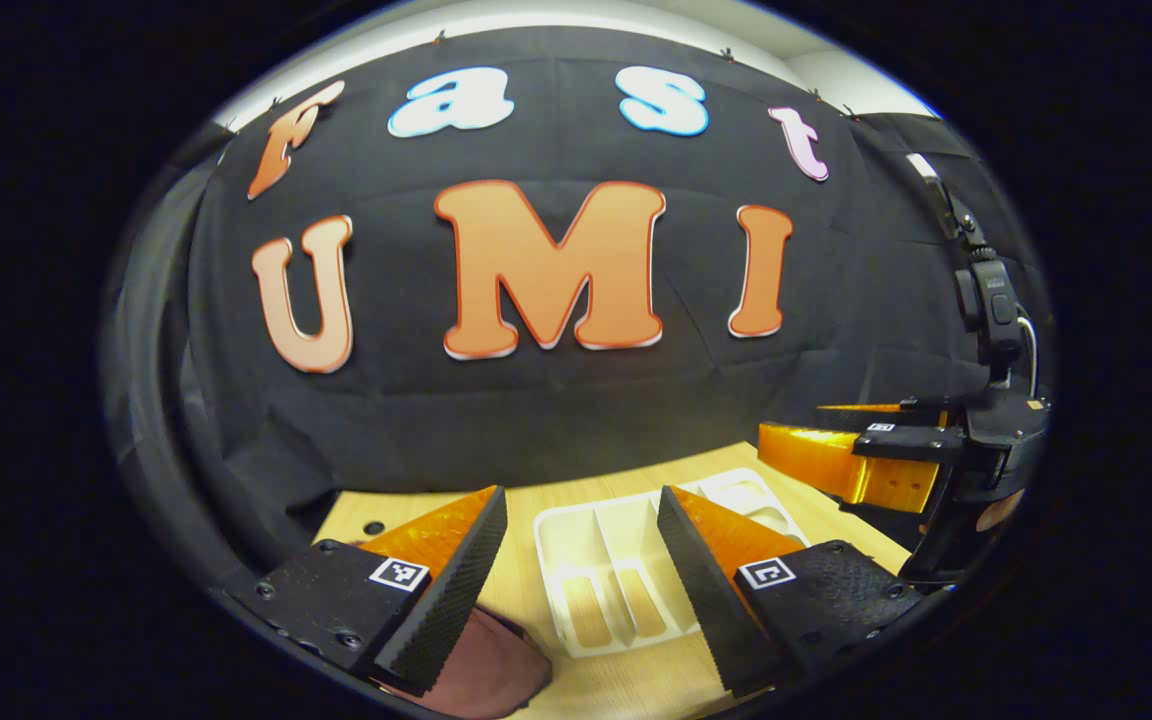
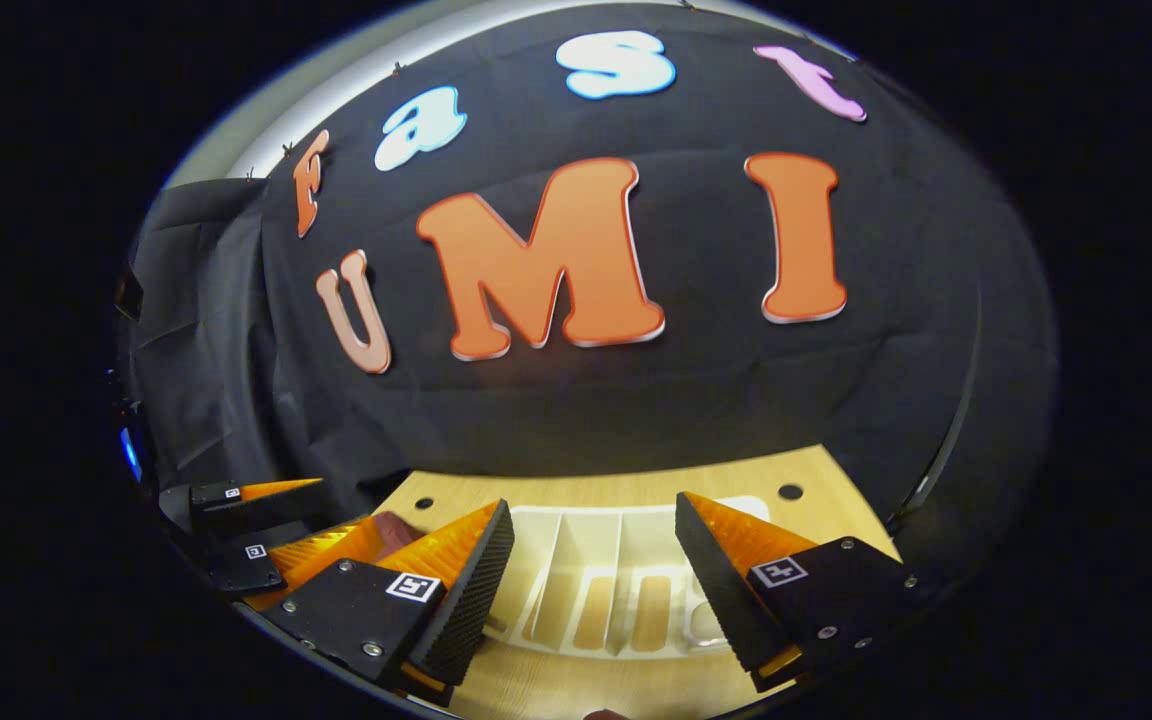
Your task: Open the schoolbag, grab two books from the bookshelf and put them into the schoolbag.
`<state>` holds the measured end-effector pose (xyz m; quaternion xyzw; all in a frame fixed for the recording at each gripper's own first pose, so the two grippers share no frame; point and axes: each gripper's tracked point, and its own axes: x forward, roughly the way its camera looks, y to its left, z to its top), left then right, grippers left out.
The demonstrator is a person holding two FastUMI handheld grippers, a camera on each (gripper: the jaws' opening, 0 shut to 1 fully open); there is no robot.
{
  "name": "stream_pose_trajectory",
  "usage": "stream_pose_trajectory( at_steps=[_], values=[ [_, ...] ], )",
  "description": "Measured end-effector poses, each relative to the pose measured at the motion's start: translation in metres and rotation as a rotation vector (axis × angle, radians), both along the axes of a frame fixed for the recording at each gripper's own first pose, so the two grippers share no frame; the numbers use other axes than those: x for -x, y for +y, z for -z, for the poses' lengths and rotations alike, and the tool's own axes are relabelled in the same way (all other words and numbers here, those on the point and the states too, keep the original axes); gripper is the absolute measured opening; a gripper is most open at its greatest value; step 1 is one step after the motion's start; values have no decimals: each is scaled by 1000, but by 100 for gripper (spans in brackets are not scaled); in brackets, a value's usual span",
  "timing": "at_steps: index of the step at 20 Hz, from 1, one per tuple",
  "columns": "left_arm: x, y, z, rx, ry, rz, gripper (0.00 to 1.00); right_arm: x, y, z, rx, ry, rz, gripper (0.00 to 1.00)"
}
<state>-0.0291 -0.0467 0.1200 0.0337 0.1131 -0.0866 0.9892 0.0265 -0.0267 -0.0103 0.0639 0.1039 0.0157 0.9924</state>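
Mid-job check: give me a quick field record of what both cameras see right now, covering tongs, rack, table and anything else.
left tongs: open, nothing between the fingers, held above the table
right tongs: open, empty, above the rack
white rack: slotted, lying on the table, no books visible in it
table: light wood, with holes near its back edge
dark red thing: under the left tongs' left finger, partly hidden; cannot tell what it is
books: none made out

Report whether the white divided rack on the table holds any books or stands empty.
Empty, as far as visible. The white rack shows bare compartments with open slots in both views; its near end hides behind the right gripper's fingers.
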Motion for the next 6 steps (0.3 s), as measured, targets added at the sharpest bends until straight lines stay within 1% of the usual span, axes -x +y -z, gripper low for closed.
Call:
stream_pose_trajectory(
  at_steps=[2, 3, 4, 5, 6],
  values=[
    [-4, 1, -22, -4, -77, -30, 96, -3, -9, -27, 48, -86, 36, 97],
    [-4, 1, -35, 6, -114, -38, 100, -3, -15, -35, 66, -117, 59, 97],
    [-5, -1, -45, 18, -156, -45, 96, -1, -17, -43, 72, -144, 79, 97],
    [-8, -5, -57, 30, -215, -33, 96, 1, -17, -51, 69, -173, 85, 96],
    [-9, -6, -63, 41, -262, -38, 99, 0, -18, -55, 77, -199, 99, 96]
  ],
)
